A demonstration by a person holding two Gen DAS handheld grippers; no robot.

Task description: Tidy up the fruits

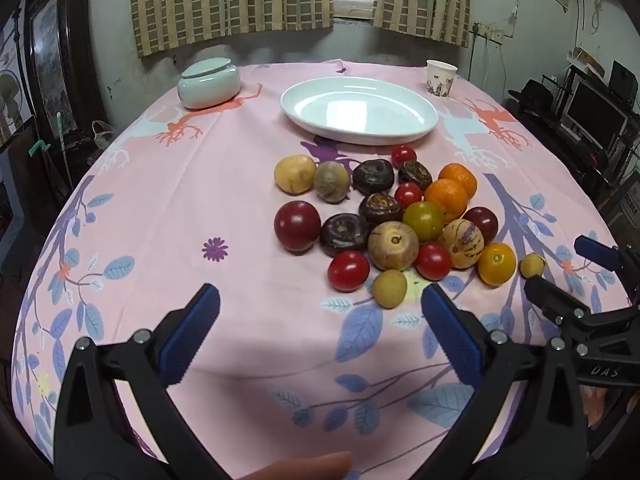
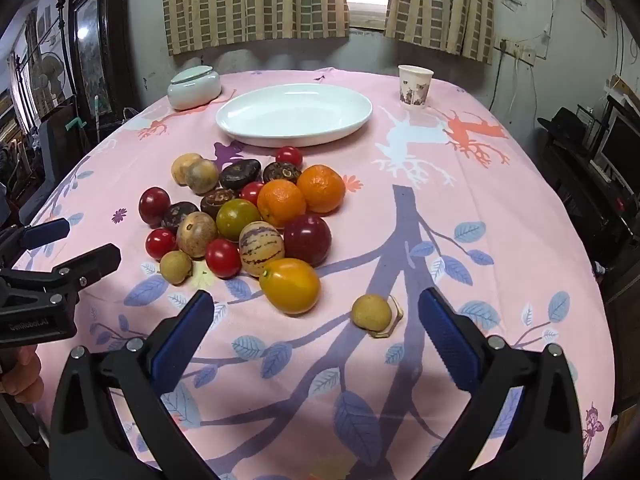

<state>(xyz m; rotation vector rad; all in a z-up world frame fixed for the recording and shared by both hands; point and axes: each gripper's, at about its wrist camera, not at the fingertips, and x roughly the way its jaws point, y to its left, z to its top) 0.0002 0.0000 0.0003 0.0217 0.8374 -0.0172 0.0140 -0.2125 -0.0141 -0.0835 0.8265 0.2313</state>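
Left gripper [image 1: 320, 312] nearest the camera, jaws spread wide, nothing between the blue pads, angled down over the pink printed tablecloth [image 1: 168, 208]. A fingertip [image 1: 304, 466] shows at the bottom edge of the left wrist view. Right gripper [image 2: 312, 316] same: released, empty, tilted down at the cloth.

Just ahead of the right gripper a small tan longan [image 2: 371, 312] lies alone, touching a flat hexagonal piece [image 2: 390, 322] under its right side. Near it, left, a yellow-orange tomato [image 2: 290, 286] at the front edge of the fruit pile. Second longan [image 1: 389, 289] sits just beyond the left gripper's right pad.

Pile itself, mid-table, fruits mostly touching: striped pepino melon [image 2: 261, 248], cherry tomatoes [image 2: 223, 258], dark red plum [image 2: 307, 239], a greenish-yellow tomato [image 2: 237, 219], tan round fruit [image 2: 197, 234], dark brown water chestnuts [image 1: 345, 234], another red plum [image 1: 297, 226] on the left side, two mandarins [image 2: 281, 203] side by side toward the back right, pale yellow fruit [image 1: 294, 174] at back left.

Beyond the pile an oval white plate [image 2: 294, 136], no fruit on it. One cherry tomato lies just beside its near rim. Farther back: pale green lidded jar [image 1: 209, 83] left, paper cup [image 2: 415, 86] right. Checked curtains [image 2: 256, 4] on the back wall.
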